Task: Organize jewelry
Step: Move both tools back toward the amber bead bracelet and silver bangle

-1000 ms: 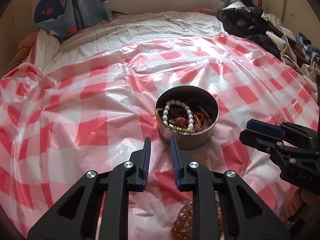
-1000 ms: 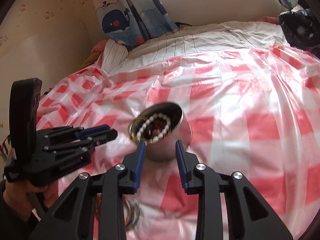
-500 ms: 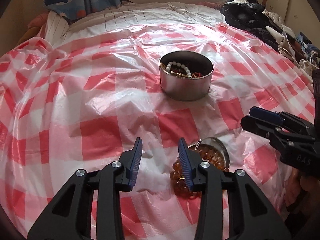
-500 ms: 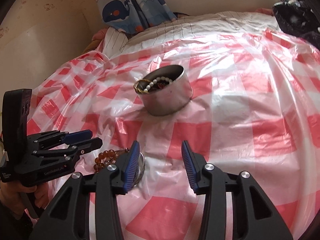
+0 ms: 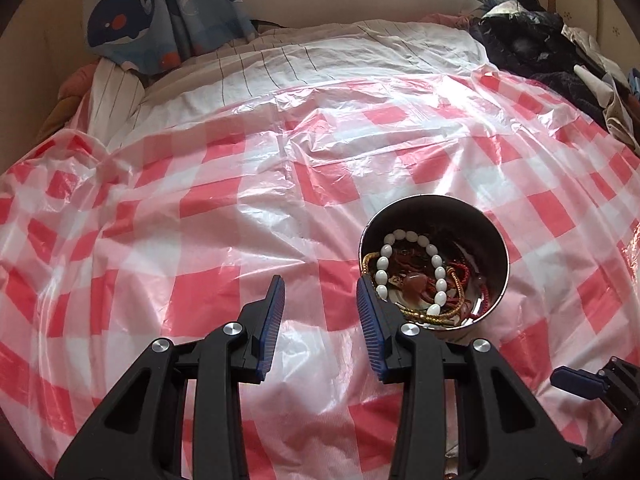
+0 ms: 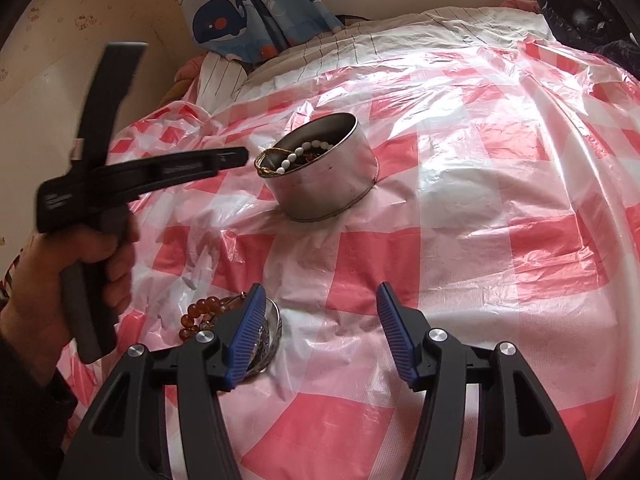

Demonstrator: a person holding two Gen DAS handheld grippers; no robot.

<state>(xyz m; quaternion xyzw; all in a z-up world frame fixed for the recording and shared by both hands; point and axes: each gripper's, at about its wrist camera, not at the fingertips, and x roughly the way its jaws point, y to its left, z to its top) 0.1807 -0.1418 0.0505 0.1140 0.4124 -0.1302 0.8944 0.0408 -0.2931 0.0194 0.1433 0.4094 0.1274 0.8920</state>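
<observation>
The round silver metal tin [image 6: 320,176] stands on the red-and-white checked plastic sheet [image 6: 500,208] that covers the bed, and it already holds a white bead bracelet [image 5: 408,272] mixed with gold and red cords. Near the right gripper [image 6: 318,330], just at its left finger, an amber bead bracelet [image 6: 200,314] lies touching a small shiny metal lid or dish [image 6: 272,336]; I cannot tell which it is. These pieces probably are light and loose, the beads smooth and slippery, so it seems better to pinch the string across two beads, not one bead alone. The right gripper is wide open and holds nothing. The left gripper [image 5: 320,320] is also open and empty, its right finger beside the tin's near edge. The plastic sheet is wrinkled and may slide or lift with the grip. Dark clothes [image 5: 532,48] lie far right, well apart.
</observation>
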